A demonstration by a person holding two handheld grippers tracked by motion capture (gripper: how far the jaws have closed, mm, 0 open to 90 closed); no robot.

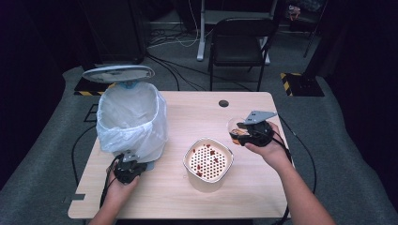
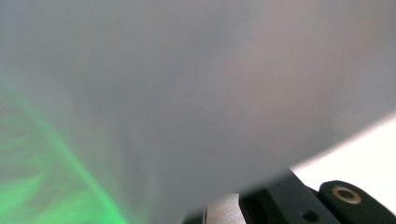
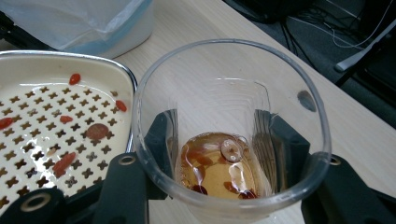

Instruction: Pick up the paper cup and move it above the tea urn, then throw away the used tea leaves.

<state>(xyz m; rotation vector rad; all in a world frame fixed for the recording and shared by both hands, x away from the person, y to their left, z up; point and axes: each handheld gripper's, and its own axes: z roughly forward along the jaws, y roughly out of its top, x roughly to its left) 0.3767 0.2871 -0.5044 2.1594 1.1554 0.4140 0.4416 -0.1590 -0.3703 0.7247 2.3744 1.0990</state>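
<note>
**Tipping the cup's leftovers into the strainer**

Step in hand, as judged: emptying a clear plastic cup (image 3: 231, 126) w/ amber tea, goji berries and a round slice at the bottom into the perforated strainer insert (image 1: 208, 160) of the cream tea-waste tub. Cup held above the wooden table (image 1: 187, 112), right of the strainer, apart from it, mouth toward the camera in the right gripper view.

To do it well:
- Bring the cup's lip over the strainer's middle before tilting; tub is small, spill on the table likely otherwise.
- Tilt slowly; liquid first, bits after. A short shake probably needed for berries stuck to the wall.
- Keep squeeze light; thin plastic, already bowed oval at the rim.
- Keep clear of the bag-lined bin (image 1: 131, 117), lid up, at the table's left.

Tongs:
- Right gripper (image 3: 224, 140): jaws part-way closed, one each side of the cup's lower wall, pads pressing it – gripping the cup.
- Left gripper (image 1: 127, 169): at the bin's base, jaws fully closed; left gripper view blurred by white bag plastic, so hard to tell whether bag or bin edge is pinched.
</note>
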